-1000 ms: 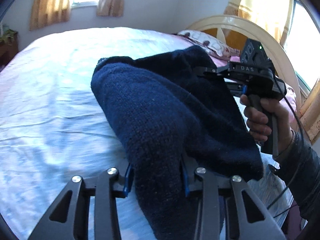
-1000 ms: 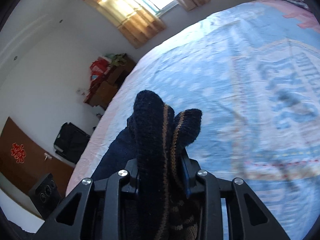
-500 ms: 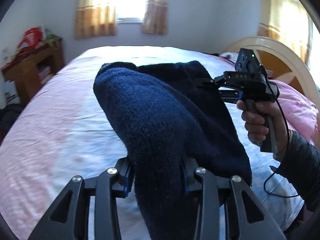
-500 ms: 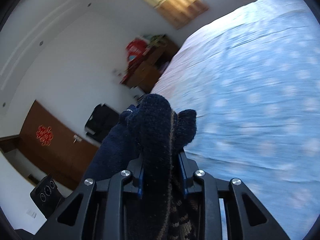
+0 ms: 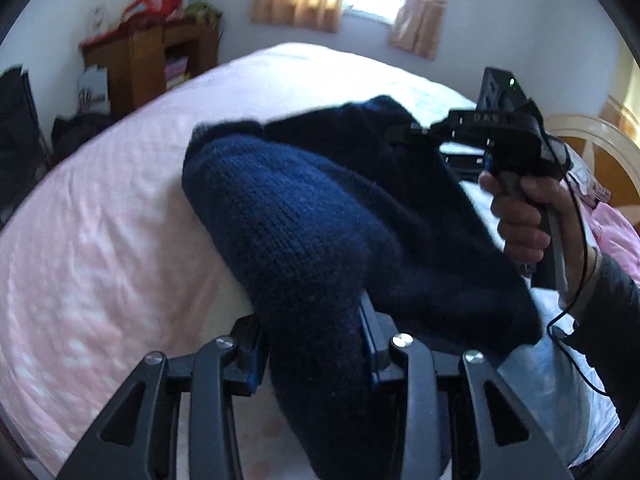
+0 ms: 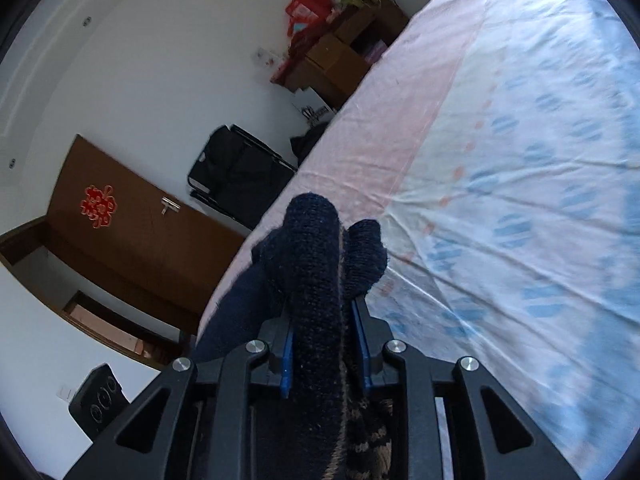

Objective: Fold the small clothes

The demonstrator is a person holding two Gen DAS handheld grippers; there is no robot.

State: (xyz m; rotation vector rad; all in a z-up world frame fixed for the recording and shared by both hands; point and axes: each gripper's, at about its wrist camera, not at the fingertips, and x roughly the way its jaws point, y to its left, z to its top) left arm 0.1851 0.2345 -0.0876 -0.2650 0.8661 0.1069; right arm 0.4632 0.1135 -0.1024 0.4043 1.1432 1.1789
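Note:
A navy knitted sweater (image 5: 304, 220) hangs bunched above the bed (image 5: 100, 240), held up between both grippers. My left gripper (image 5: 314, 332) grips a thick fold of it; its jaws are opening slightly while the pads still press the knit. The right gripper (image 5: 404, 136), held by a hand (image 5: 520, 216), pinches the far edge. In the right wrist view, the right gripper (image 6: 324, 336) holds a rolled fold of the sweater (image 6: 312, 248) with a tan stripe; its jaws are closing on it. Both sets of fingertips are hidden by the knit.
The bed sheet (image 6: 520, 160) is pink at one side and blue-patterned beyond. A wooden cabinet (image 5: 148, 64) with red bags stands by the wall. A black folding chair (image 6: 236, 168) and a brown door (image 6: 132, 232) lie past the bed edge. A headboard (image 5: 592, 144) is at right.
Both grippers have swung sideways across the bed with the sweater still between them. The cabinet, chair and door have come further into view. The sweater keeps its bunched shape.

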